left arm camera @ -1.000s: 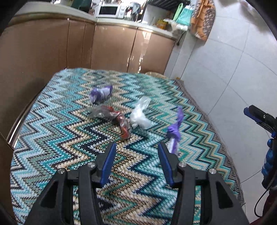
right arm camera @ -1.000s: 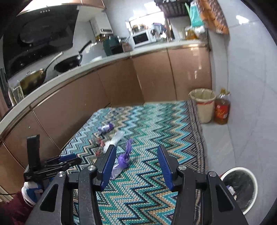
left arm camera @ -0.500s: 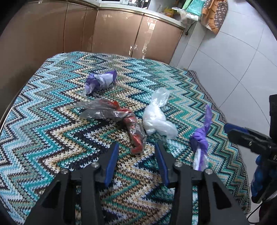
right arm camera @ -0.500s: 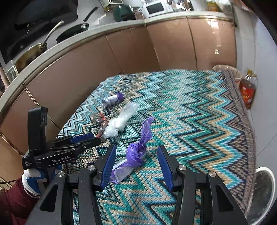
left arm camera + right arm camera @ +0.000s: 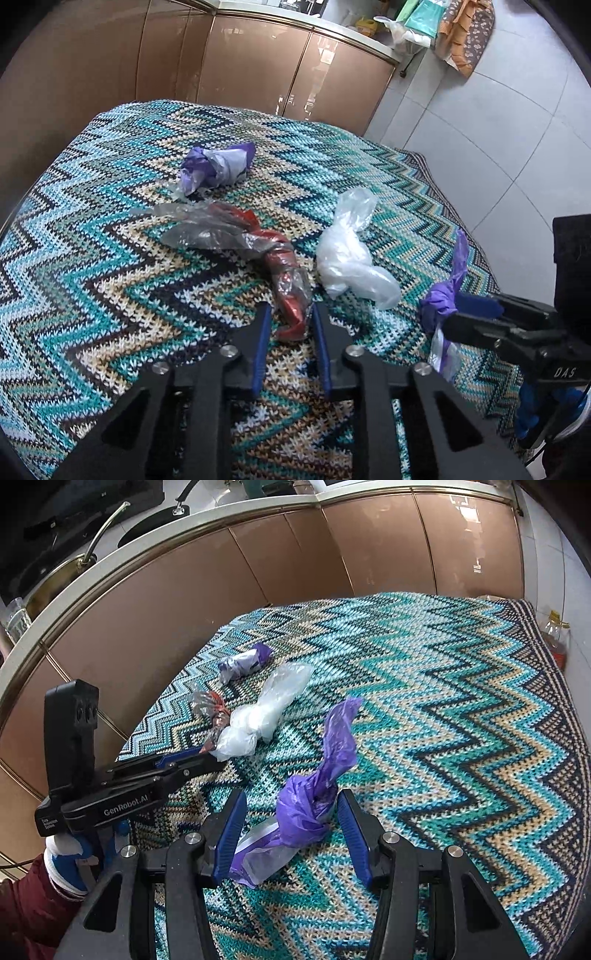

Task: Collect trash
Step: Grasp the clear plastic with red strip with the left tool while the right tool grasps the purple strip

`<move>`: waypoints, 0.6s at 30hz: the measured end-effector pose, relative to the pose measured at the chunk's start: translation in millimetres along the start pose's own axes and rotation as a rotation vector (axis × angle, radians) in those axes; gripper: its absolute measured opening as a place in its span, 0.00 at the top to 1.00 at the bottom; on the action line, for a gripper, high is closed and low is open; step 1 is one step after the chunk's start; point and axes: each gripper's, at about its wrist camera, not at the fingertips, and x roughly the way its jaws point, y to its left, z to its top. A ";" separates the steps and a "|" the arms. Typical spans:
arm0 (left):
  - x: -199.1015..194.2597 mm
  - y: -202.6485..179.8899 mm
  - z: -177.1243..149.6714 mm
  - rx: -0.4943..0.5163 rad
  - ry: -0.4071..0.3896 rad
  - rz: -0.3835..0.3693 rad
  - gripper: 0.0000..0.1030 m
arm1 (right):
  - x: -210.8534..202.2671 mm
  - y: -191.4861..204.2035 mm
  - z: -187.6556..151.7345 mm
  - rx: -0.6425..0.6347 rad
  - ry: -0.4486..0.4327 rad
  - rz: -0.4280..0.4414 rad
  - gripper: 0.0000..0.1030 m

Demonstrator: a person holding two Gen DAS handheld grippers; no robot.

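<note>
On the zigzag rug (image 5: 110, 295) my left gripper (image 5: 289, 321) is closing around the red wrapper (image 5: 286, 291) while my right gripper (image 5: 291, 812) stands open astride the purple bag (image 5: 306, 812), which I judge needs pinching next.

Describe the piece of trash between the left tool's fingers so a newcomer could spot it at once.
On the zigzag rug by the brown cabinets lie four bits of crumpled plastic. The one between the closing left tool is the red wrapper, a long twist of clear film, left of the white bag. It is the only red piece; the others are white or purple.
</note>
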 end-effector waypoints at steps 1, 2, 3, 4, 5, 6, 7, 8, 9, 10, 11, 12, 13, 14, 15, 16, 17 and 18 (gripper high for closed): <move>-1.7 1.5 -0.7 -0.002 -0.001 -0.002 0.85 | 1.0 0.3 -0.7 -0.001 0.003 -0.001 0.53; -2.2 1.9 -1.2 -0.005 -0.003 -0.005 0.86 | 2.1 0.5 -1.8 -0.001 0.007 -0.002 0.53; -3.0 1.8 -1.8 -0.008 -0.005 -0.006 0.87 | 3.2 0.4 -3.0 0.000 0.010 -0.005 0.53; -4.4 2.3 -2.7 -0.009 -0.006 -0.006 0.88 | 3.9 0.0 -4.0 0.001 0.014 -0.009 0.53; -6.2 2.2 -3.8 -0.011 -0.008 -0.006 0.89 | 4.0 -0.4 -4.8 0.003 0.016 -0.010 0.54; -8.7 2.3 -5.3 -0.011 -0.010 -0.005 0.89 | 4.4 -0.9 -5.6 0.005 0.017 -0.013 0.58; -11.6 2.3 -6.9 -0.011 -0.012 -0.005 0.89 | 4.4 -1.2 -6.2 0.006 0.017 -0.014 0.61; -13.8 2.6 -8.1 -0.012 -0.014 -0.007 0.89 | 4.0 -1.7 -7.0 0.007 0.018 -0.014 0.66; -16.8 2.0 -10.2 -0.011 -0.015 -0.007 0.89 | 3.4 -2.1 -7.2 0.008 0.016 -0.014 0.71; -21.2 3.9 -12.5 -0.011 -0.017 -0.007 0.89 | 1.9 -2.6 -7.6 0.010 0.013 -0.015 0.72; -23.8 3.6 -14.2 -0.011 -0.018 -0.006 0.89 | 0.2 -2.5 -7.8 0.008 0.010 -0.016 0.73; -27.9 3.9 -16.8 -0.014 -0.021 -0.007 0.89 | -1.6 -1.9 -7.9 0.004 0.007 -0.018 0.73; -29.2 3.4 -17.6 -0.016 -0.022 -0.007 0.90 | -4.0 -0.7 -8.4 -0.001 0.002 -0.020 0.74; -31.7 2.3 -19.2 -0.019 -0.026 -0.007 0.90 | -7.0 0.7 -9.4 -0.003 -0.006 -0.022 0.74; -35.7 2.3 -20.9 -0.023 -0.031 -0.007 0.90 | -9.5 1.7 -9.7 -0.002 -0.011 -0.023 0.75; -39.0 2.1 -22.0 -0.024 -0.035 -0.006 0.90 | -13.7 2.8 -11.0 -0.002 -0.017 -0.024 0.75; -43.8 1.9 -23.9 -0.026 -0.041 -0.005 0.90 | -18.2 4.7 -11.8 -0.004 -0.025 -0.026 0.75; -48.9 1.0 -25.3 -0.025 -0.049 -0.005 0.90 | -21.4 6.6 -12.1 -0.006 -0.031 -0.027 0.75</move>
